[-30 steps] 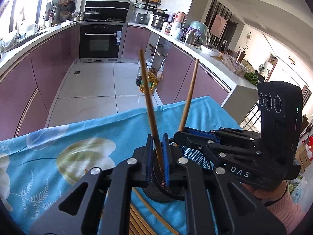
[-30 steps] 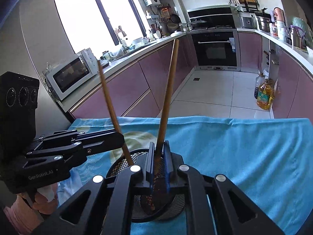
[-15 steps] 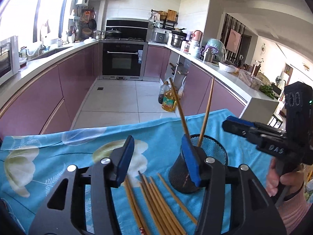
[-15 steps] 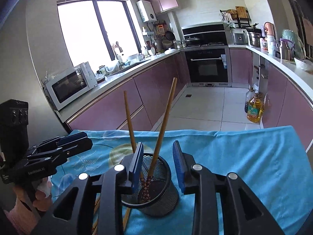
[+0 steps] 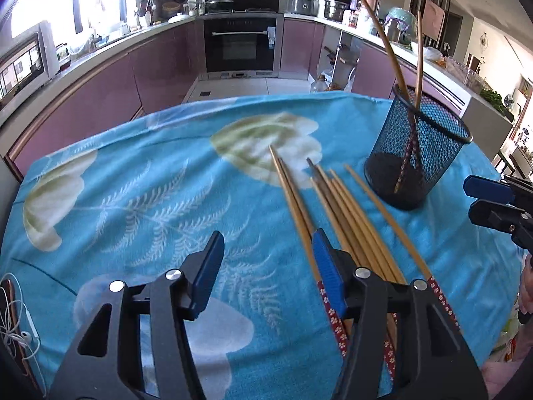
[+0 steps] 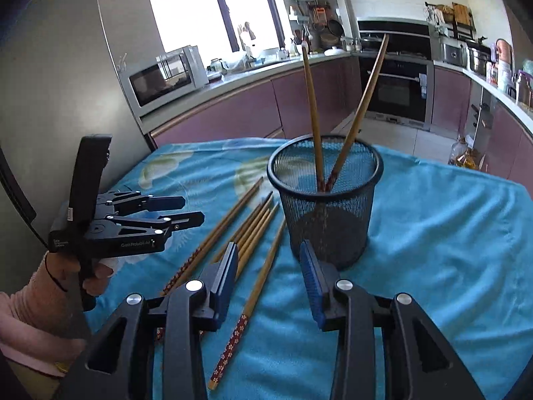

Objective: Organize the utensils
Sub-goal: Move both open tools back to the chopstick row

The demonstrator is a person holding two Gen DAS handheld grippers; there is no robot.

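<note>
- While my left gripper hangs with jaws apart and empty, its right pad sits just over the loose chopsticks on the blue cloth.
- Their long axes run from six toward eleven o'clock, fanning slightly.
- My right gripper is opening, nothing between its jaws; one chopstick lies below the gap.
- At one o'clock stands the mesh cup, two chopsticks upright inside.
- My left hand looks nearer the bundle.

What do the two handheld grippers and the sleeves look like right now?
Both are black, with silver pivot screws and blue ribbed pads on the jaws. The left gripper carries white "GenRobot.AI" lettering and a tall black block on top; the right gripper matches it. A pink sleeve covers the left wrist.
</note>
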